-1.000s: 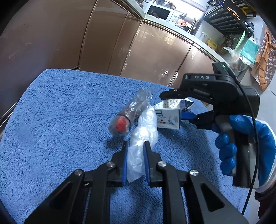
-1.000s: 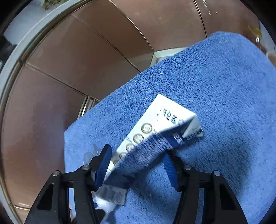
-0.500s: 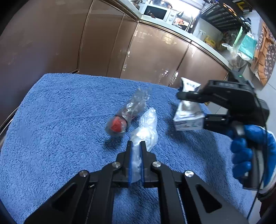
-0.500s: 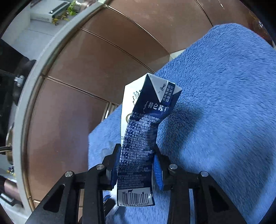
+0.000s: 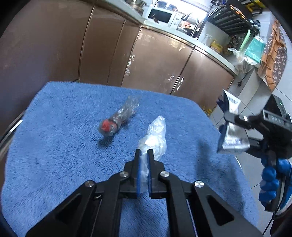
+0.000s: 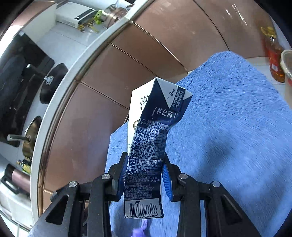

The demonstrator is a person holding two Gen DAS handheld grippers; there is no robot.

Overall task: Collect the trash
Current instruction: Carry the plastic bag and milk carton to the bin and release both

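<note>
My left gripper (image 5: 143, 160) is shut on a crumpled clear plastic bag (image 5: 155, 136), which is lifted above the blue towel (image 5: 54, 145). A crushed clear bottle with a red cap (image 5: 118, 119) lies on the towel ahead and left of it. My right gripper (image 6: 145, 169) is shut on a squashed blue and white milk carton (image 6: 153, 138) and holds it upright in the air. In the left wrist view that carton (image 5: 230, 127) and the right gripper (image 5: 235, 131) are at the towel's right edge.
Brown cabinet doors (image 5: 155, 60) stand behind the towel-covered table, under a counter with a microwave (image 5: 160, 15). An oil bottle (image 6: 275, 54) and a container rim (image 6: 286, 62) sit at the far right of the right wrist view. Tiled floor (image 5: 246, 109) lies to the right.
My left gripper closed on the plastic bag and raised it. My right gripper closed on the carton, lifted it off the towel and carried it to the right.
</note>
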